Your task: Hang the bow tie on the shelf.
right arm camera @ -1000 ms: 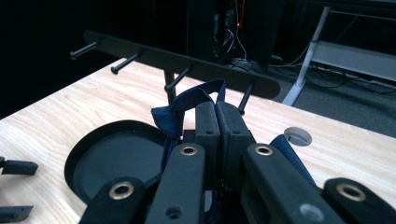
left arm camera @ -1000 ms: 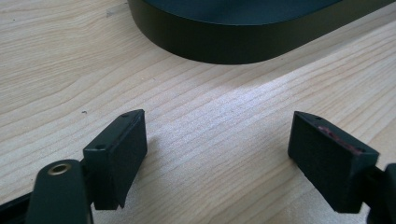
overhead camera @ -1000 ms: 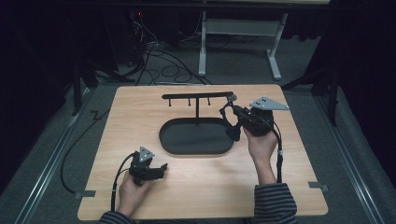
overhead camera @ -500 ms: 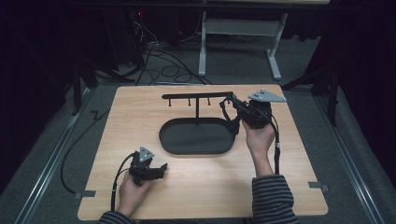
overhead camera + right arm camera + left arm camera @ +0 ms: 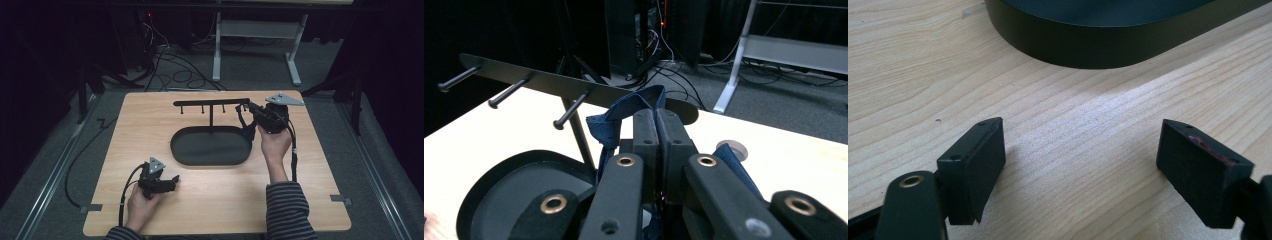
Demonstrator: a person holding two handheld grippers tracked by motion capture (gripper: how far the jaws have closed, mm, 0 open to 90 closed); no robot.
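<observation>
A black stand has an oval tray base (image 5: 210, 159) and a post carrying a horizontal bar (image 5: 210, 102) with several pegs (image 5: 509, 92). My right gripper (image 5: 246, 107) is raised at the bar's right end, shut on a dark blue fabric strap (image 5: 624, 117). The strap loops up over the fingertips, just short of the bar's end (image 5: 681, 111), and hangs below the gripper (image 5: 243, 125). My left gripper (image 5: 172, 181) rests low on the table's front left. Its jaws stand wide apart over bare wood (image 5: 1080, 150), facing the tray's wall (image 5: 1098, 50).
The wooden table (image 5: 150, 120) stands on grey carpet. Behind its far edge are cables (image 5: 175, 65) and a white frame (image 5: 255, 35). A small grey disc (image 5: 731, 148) shows beside the strap on the right gripper's side.
The right gripper has carried the strap away from the person and a little higher, up to the bar's right end. The left gripper has stayed put.
</observation>
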